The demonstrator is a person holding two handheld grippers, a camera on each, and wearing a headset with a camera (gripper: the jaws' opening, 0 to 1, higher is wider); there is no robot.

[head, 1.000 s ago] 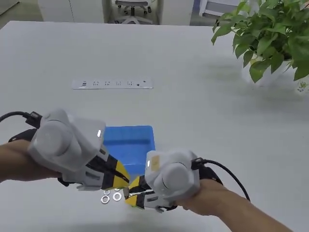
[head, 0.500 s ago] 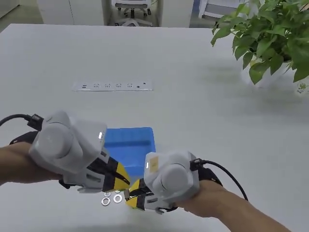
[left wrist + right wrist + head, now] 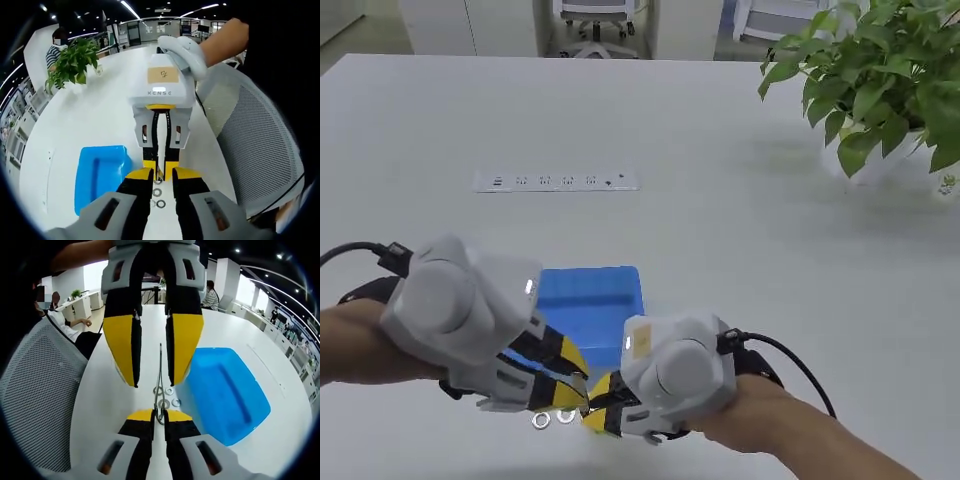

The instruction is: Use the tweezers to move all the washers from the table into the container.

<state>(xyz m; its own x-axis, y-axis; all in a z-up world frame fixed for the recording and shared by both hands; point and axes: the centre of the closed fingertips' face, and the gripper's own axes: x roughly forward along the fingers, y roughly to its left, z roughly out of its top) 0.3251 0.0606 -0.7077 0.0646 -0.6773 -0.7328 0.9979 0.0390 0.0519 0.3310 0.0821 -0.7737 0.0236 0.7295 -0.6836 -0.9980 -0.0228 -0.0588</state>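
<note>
On the table [image 3: 720,230], washers [image 3: 541,419] just before container [image 3: 588,300], power strip [image 3: 556,181] behind (plant [image 3: 880,70] far right)

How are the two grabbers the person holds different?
The right gripper is shut on the tweezers; the left gripper is open, jaws apart on either side of the tweezers. The left one points in from the left, the right one from the right, tip to tip. Both have yellow-and-black jaws and hang over the washers beside the blue container.
</note>
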